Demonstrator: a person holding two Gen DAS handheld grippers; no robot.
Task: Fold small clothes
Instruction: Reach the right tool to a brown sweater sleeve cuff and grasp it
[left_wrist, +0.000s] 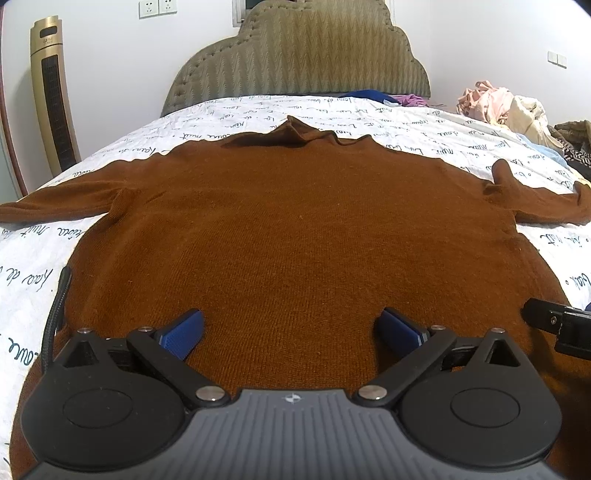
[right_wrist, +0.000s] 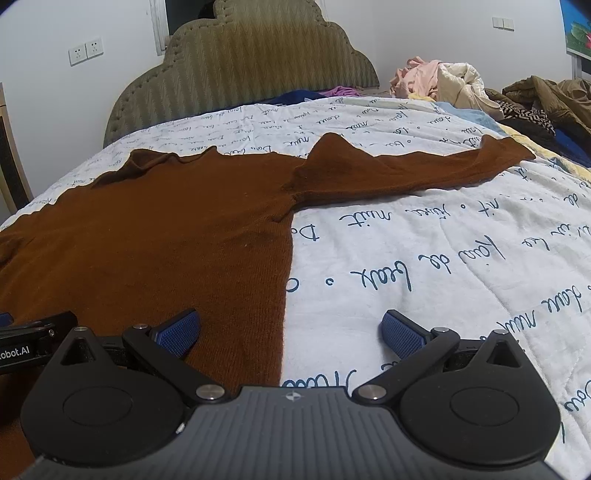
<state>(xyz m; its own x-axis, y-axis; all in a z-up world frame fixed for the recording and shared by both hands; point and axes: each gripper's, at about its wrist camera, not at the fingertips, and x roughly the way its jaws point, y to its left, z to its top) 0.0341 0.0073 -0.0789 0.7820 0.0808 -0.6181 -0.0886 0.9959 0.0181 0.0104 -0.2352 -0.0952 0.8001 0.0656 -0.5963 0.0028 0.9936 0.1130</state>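
A brown knit sweater (left_wrist: 295, 221) lies spread flat on the bed, collar toward the headboard, both sleeves stretched out sideways. My left gripper (left_wrist: 291, 328) is open and empty, low over the sweater's hem area. My right gripper (right_wrist: 291, 328) is open and empty over the sweater's right side edge (right_wrist: 286, 295), left finger above the knit, right finger above the quilt. The sweater (right_wrist: 166, 229) fills the left half of the right wrist view, its right sleeve (right_wrist: 424, 166) running to the right. The right gripper's body shows at the edge of the left wrist view (left_wrist: 557, 325).
The white quilt with blue script (right_wrist: 443, 258) covers the bed. A padded olive headboard (left_wrist: 303, 59) stands behind. Piles of other clothes (right_wrist: 443, 81) lie at the far right. A gold tower fan (left_wrist: 51, 96) stands by the left wall.
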